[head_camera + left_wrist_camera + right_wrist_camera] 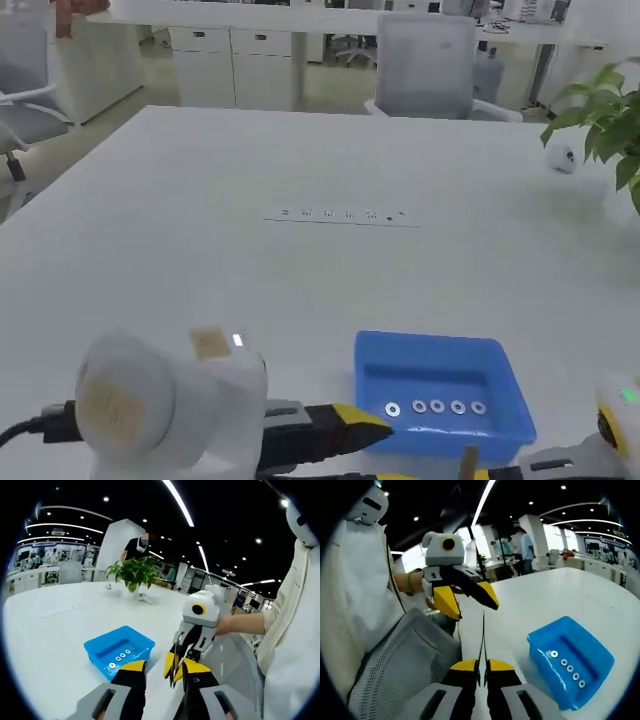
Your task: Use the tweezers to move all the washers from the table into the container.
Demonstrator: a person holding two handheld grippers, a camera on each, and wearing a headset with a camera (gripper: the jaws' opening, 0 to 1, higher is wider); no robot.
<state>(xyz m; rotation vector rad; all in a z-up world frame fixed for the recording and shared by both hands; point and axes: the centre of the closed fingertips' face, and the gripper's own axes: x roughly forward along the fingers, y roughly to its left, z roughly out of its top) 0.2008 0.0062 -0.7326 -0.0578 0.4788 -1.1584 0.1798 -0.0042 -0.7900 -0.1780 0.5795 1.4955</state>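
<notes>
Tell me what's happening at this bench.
A person works at a white table with a gripper in each hand. The right gripper is shut on the tweezers, and the left gripper is open and holds nothing. The two face each other near the table's edge. Five washers lie in a row inside the blue container.

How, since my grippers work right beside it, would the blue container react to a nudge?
Probably light: the blue container looks like thin plastic holding five small washers, so it likely slides on the smooth table. Low and wide, it seems unlikely to tip.
</notes>
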